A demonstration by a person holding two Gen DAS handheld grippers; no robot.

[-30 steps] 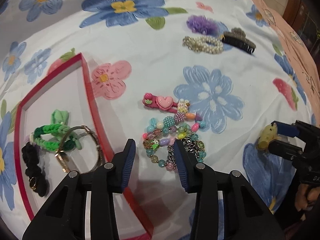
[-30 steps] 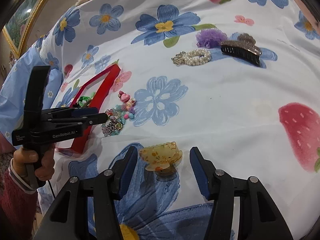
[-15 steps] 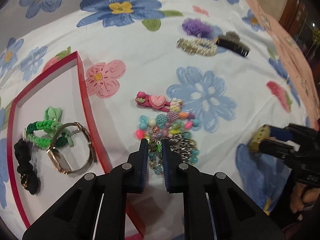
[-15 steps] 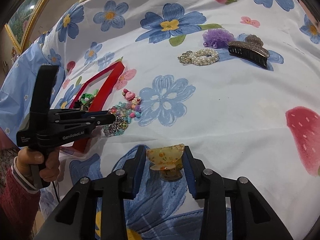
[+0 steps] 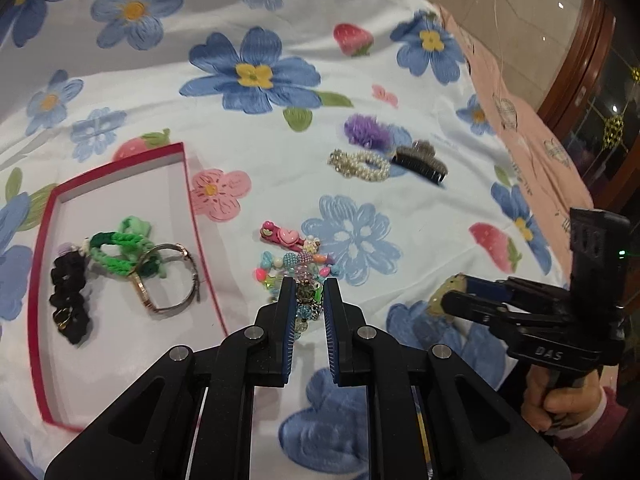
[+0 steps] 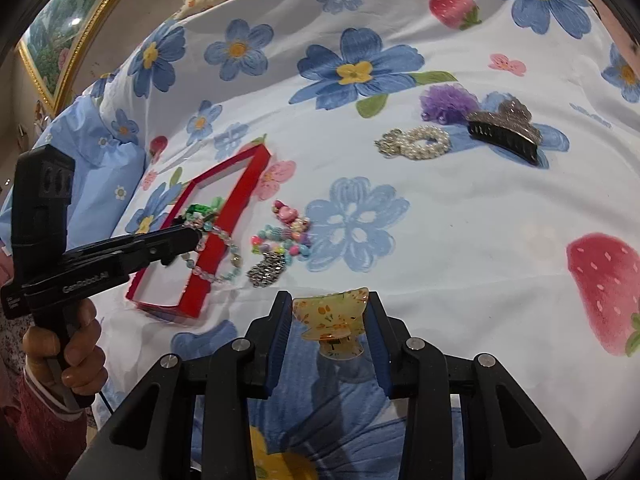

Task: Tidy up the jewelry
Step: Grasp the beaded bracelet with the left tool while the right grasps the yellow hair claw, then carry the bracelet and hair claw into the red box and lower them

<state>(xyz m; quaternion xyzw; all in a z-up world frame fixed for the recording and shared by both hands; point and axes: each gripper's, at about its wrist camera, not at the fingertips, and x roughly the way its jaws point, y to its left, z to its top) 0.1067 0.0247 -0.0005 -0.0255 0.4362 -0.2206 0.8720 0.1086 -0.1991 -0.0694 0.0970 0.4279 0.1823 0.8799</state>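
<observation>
My left gripper [image 5: 307, 289] is shut on a glass bead bracelet [image 5: 306, 300] and holds it lifted; in the right wrist view the bracelet [image 6: 216, 254] hangs from that gripper [image 6: 196, 240] over the wall of the red tray [image 6: 236, 216]. The tray [image 5: 188, 184] holds a green braided band [image 5: 116, 256], a watch [image 5: 168, 280] and a black scrunchie [image 5: 70, 300]. My right gripper [image 6: 329, 312] is shut on a yellow claw clip [image 6: 330, 316], lifted off the cloth; it shows at the right of the left wrist view [image 5: 450, 292].
On the flowered cloth lie a pink heart clip [image 5: 282, 234], a colourful bead bracelet [image 6: 280, 242], a silver chain piece [image 6: 266, 272], a pearl bracelet [image 6: 418, 144], a purple scrunchie [image 6: 448, 100] and a dark claw clip [image 6: 506, 132].
Both grippers closed, the left on the bead bracelet and the right on the yellow clip. Both then rose; the bracelet left the pile and now hangs by the tray wall.
</observation>
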